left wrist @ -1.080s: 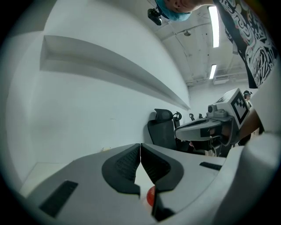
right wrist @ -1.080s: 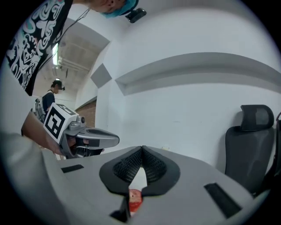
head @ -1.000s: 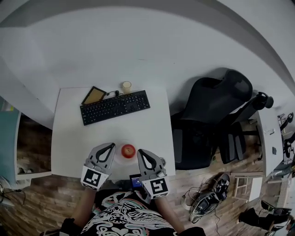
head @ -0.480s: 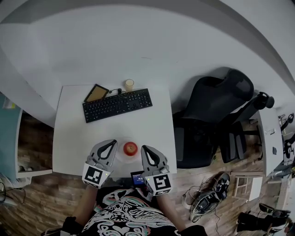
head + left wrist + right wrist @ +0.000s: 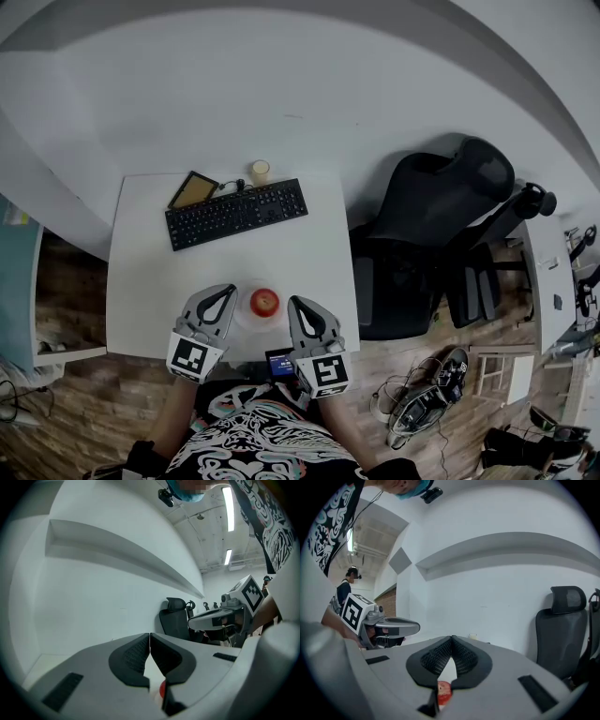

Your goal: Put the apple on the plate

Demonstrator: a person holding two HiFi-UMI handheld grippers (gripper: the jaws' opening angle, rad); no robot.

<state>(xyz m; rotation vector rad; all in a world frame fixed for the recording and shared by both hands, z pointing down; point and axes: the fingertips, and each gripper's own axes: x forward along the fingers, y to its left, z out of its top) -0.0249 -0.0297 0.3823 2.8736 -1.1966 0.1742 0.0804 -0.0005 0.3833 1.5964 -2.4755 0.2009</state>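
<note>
In the head view a red apple [image 5: 264,301] sits on a small white plate [image 5: 246,315] near the front edge of the white table [image 5: 150,272]. My left gripper [image 5: 222,294] rests just left of the plate and my right gripper [image 5: 299,305] just right of it. Both are shut with nothing held, their jaws meeting at the tips. A sliver of the apple [image 5: 162,689] shows below the jaws in the left gripper view. Part of the apple [image 5: 443,689] also peeks under the jaws in the right gripper view.
A black keyboard [image 5: 236,214], a tablet [image 5: 192,190] and a small cup [image 5: 259,172] lie at the table's back. A black office chair [image 5: 427,244] stands to the right. Cables and shoes [image 5: 422,394] litter the wooden floor. A small dark device [image 5: 277,364] sits at the front edge.
The head view has shifted slightly. Both grippers stay beside the plate, and the apple has not moved on it.
</note>
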